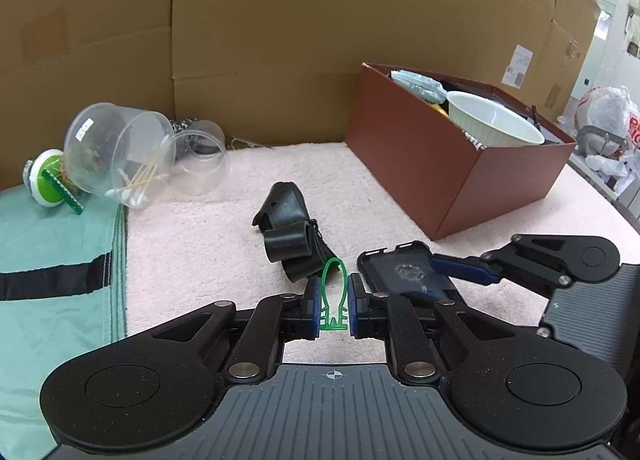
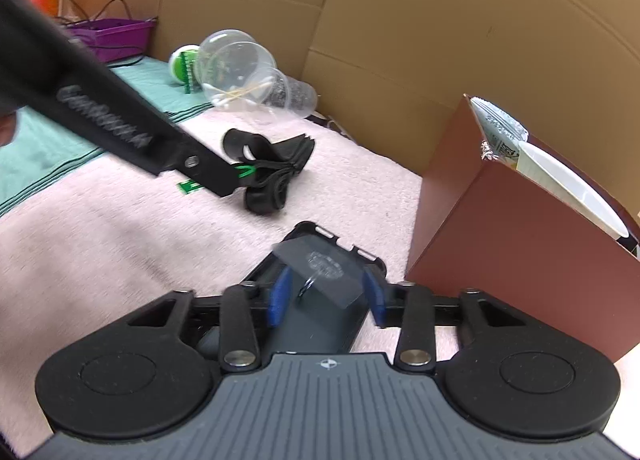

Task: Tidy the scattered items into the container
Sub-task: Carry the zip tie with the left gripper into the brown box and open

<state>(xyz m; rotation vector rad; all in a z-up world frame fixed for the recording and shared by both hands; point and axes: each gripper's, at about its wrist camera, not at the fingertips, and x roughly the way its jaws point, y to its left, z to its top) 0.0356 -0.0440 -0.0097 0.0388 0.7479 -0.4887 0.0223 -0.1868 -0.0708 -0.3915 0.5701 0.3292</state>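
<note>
Green plastic clip (image 1: 333,292) pinched between left hand-held gripper (image 1: 333,302) pads, over pink towel (image 1: 192,252). Black strap (image 1: 290,232) just beyond; brown box (image 1: 452,176) holds white bowl (image 1: 494,120).

Right wrist view: right hand-held gripper (image 2: 329,296) jaws parted, straddling black phone case (image 2: 320,300) lying on towel beside box; contact unclear.

My left arm (image 2: 100,112) blurs across the right wrist view, hiding part of the green clip (image 2: 244,172). The brown box (image 2: 500,244) runs off the right edge, its contents mostly hidden.
</note>
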